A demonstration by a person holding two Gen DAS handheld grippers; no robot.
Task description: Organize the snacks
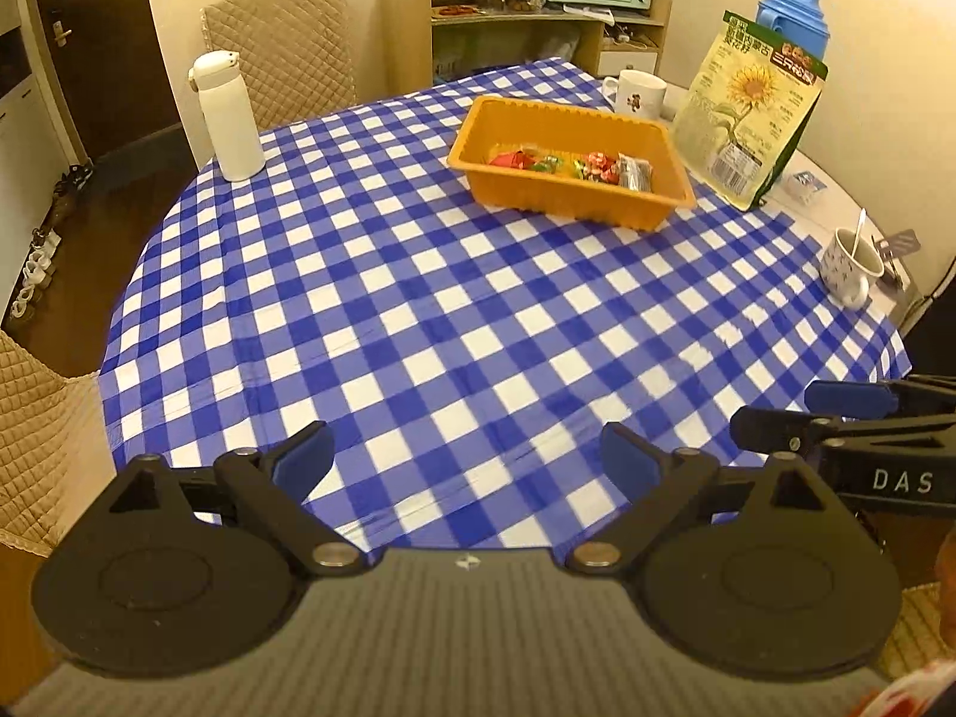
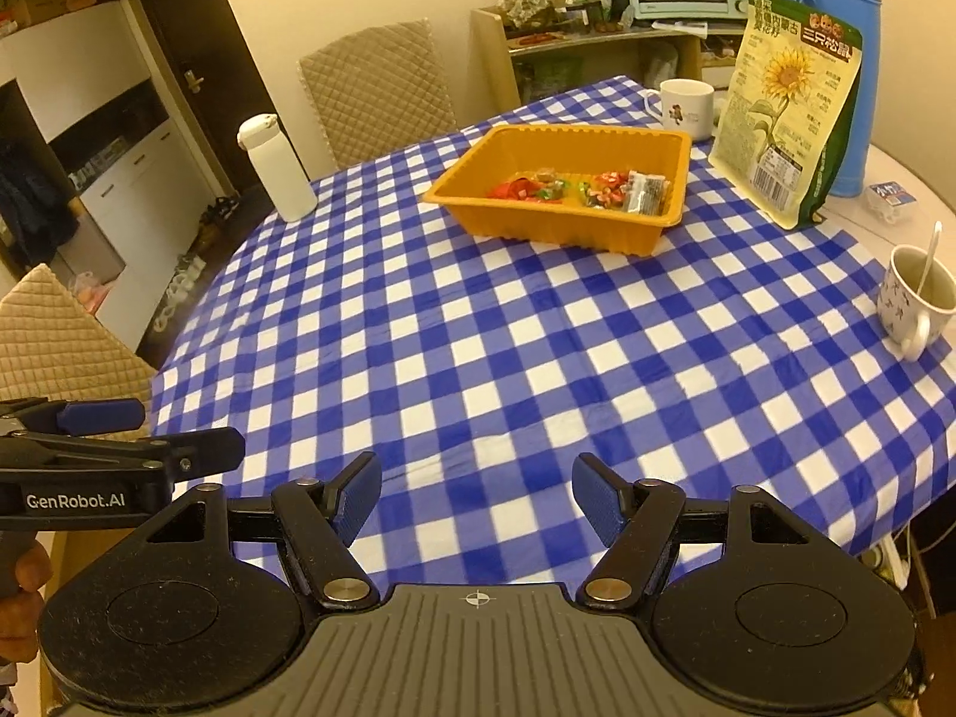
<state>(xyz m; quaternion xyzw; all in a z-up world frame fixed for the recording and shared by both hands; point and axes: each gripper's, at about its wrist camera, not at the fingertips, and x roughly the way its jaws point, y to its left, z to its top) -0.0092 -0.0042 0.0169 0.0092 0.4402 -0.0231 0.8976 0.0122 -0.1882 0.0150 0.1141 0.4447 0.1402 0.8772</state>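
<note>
An orange plastic tray (image 1: 532,110) (image 2: 472,170) sits on the far side of the blue-and-white checked tablecloth (image 1: 478,322) (image 2: 538,346). Several wrapped snacks (image 1: 573,167) (image 2: 591,185) lie inside it, among them a dark packet at the right end. A sunflower-seed bag (image 1: 753,113) (image 2: 788,113) stands upright just right of the tray. My left gripper (image 1: 467,455) hovers open over the cloth's near edge, nothing between its blue pads. My right gripper (image 2: 477,496) is also open with nothing in it, beside the left gripper (image 2: 143,430); the right gripper's fingers (image 1: 848,400) show at the left wrist view's right edge.
A white flask (image 1: 227,116) (image 2: 278,167) stands at the table's far left. A white mug (image 1: 639,92) (image 2: 687,107) and blue thermos (image 1: 794,6) (image 2: 836,60) stand behind the bag. A cup with a spoon (image 1: 851,266) (image 2: 917,299) sits at right. Quilted chairs (image 1: 287,42) (image 2: 376,83) surround the table.
</note>
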